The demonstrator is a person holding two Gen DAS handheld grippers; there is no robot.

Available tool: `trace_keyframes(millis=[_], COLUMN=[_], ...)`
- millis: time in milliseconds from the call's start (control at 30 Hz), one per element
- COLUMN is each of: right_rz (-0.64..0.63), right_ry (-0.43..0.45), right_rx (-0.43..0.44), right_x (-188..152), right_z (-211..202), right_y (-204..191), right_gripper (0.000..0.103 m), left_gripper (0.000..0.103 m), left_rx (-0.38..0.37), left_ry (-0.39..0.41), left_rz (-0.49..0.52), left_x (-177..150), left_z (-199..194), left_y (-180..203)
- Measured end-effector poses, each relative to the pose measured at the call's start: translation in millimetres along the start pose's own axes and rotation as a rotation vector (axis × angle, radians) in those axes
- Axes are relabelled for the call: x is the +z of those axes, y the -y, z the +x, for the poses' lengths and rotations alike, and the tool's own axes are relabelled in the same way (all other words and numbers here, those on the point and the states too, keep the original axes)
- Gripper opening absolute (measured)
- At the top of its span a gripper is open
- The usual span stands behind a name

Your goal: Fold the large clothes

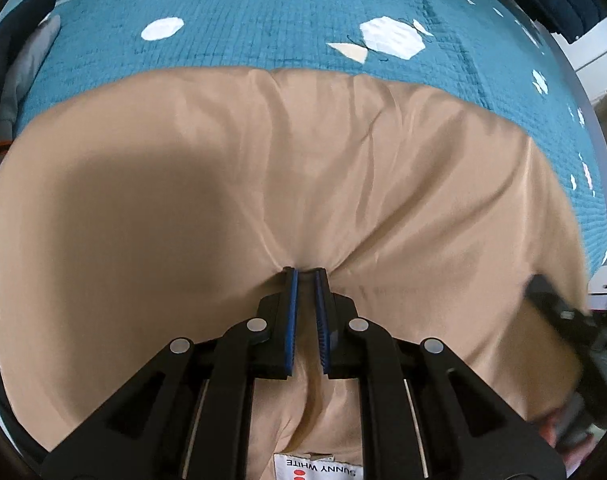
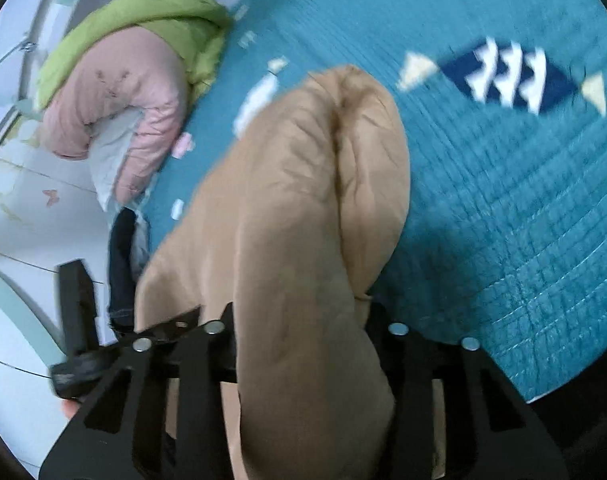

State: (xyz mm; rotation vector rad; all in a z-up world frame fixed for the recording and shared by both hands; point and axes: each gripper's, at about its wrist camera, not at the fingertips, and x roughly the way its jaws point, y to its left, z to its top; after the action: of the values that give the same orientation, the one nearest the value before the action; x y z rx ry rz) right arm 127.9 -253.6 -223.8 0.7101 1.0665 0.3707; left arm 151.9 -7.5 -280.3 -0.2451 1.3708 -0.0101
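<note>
The tan garment (image 1: 303,184) lies spread on the bed, over the teal quilt (image 1: 263,28). The left gripper (image 1: 306,276) is almost closed and pinches a small pucker of the smooth lining near the label (image 1: 317,468). The right gripper (image 2: 303,320) has a thick bunch of the same cloth between its jaws; its fingertips are hidden, so the hold cannot be told for sure. The step seems to be lifting an edge for a fold. Next, both hands should carry the edge across together, keeping it even.
</note>
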Motion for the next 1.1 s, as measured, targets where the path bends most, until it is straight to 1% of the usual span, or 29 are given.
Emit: trace_keyframes(millis=[100, 167, 233, 333, 433, 500, 567, 600, 667, 800, 867, 933, 967, 1100], right_rz=[-0.037, -0.094, -0.154, -0.237, -0.288, -0.319, -0.361, -0.381, -0.417, -0.543, -0.574, -0.590, -0.606, -0.653], right_ry=[0.022, 0.025, 0.014, -0.008, -0.024, -0.024, -0.029, -0.035, -0.049, -0.102, -0.148, -0.200, -0.227, -0.287], right_rx=[0.061, 0.093, 0.096, 0.084, 0.076, 0.078, 0.066, 0.051, 0.030, 0.000, 0.001, 0.006, -0.002, -0.058], right_x=[0, -2, -5, -12, -19, -22, -26, -29, -33, -58, -70, -80, -86, -106], right_z=[-13, -18, -18, -12, -5, -7, -7, -6, -1, 26, 47, 65, 77, 120], right_y=[-31, -59, -82, -115, -135, -148, -163, -171, -187, -225, -241, -247, -253, -266], right_gripper=[0.033, 0.032, 0.032, 0.032, 0.032, 0.032, 0.032, 0.032, 0.032, 0.032, 0.032, 0.032, 0.032, 0.032], left_gripper=[0.010, 0.010, 0.010, 0.010, 0.010, 0.010, 0.011, 0.011, 0.012, 0.012, 0.012, 0.012, 0.012, 0.013], left_rx=[0.016, 0.028, 0.030, 0.011, 0.011, -0.001, -0.047, -0.047, 0.006, 0.026, 0.064, 0.074, 0.074, 0.065], left_ry=[0.015, 0.026, 0.030, 0.031, 0.016, -0.002, 0.033, 0.073, 0.109, 0.157, 0.177, 0.172, 0.168, 0.143], left_rz=[0.011, 0.023, 0.024, 0.022, 0.048, 0.039, 0.045, 0.068, 0.095, 0.062, 0.057, 0.030, 0.009, -0.082], left_x=[-1, -3, -1, 0, 0, -3, -8, -12, -18, -29, -36, -45, -50, -72], left_z=[-5, -6, -5, -3, -8, -21, -47, -63, -83, -111, -121, -125, -126, -122], left_y=[-2, -2, 0, -4, -4, -9, -18, -22, -33, -66, -83, -102, -110, -150])
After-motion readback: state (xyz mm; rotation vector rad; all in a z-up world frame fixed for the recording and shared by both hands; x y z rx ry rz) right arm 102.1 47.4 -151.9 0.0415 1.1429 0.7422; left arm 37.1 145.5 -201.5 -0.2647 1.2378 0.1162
